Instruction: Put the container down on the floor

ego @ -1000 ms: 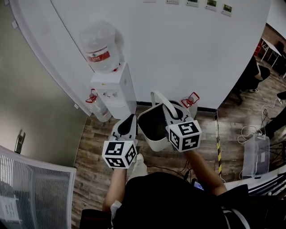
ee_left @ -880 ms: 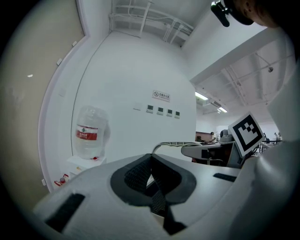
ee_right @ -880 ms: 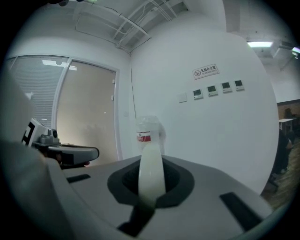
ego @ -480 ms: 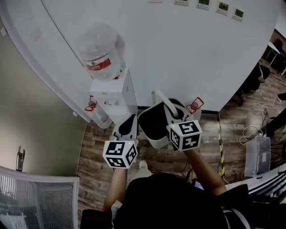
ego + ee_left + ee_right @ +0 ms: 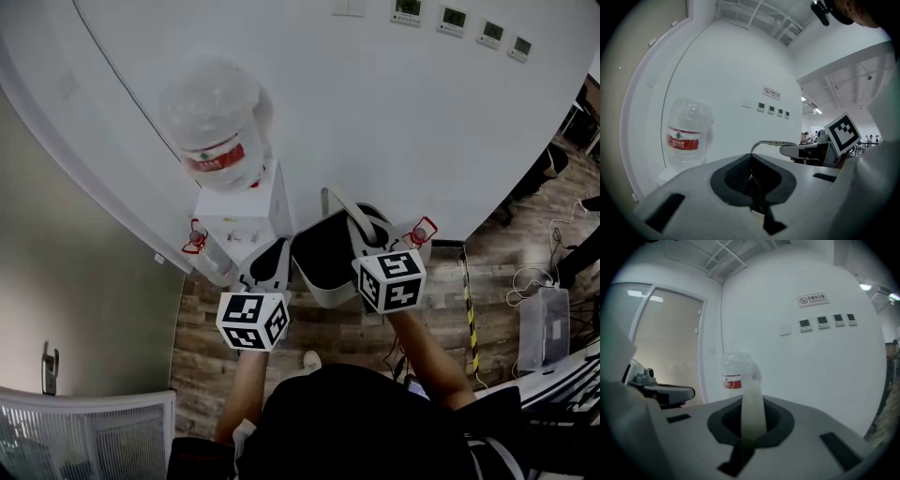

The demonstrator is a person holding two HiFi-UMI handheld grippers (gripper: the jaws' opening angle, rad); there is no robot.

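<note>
Aloft, container (image 5: 321, 264) in right hand-held gripper (image 5: 367, 233)

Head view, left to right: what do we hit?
water bottle → left tongs → container → striped floor tape → clear plastic bin. Right tongs overlap the container, so skipped.

I wear a black top (image 5: 370, 422). My left gripper (image 5: 273, 251) and right gripper (image 5: 363, 231) are pale grey plastic shells with dark ribbed pads lining the jaws. Each carries a white cube with black square markers (image 5: 251, 321) at its near end.
</note>
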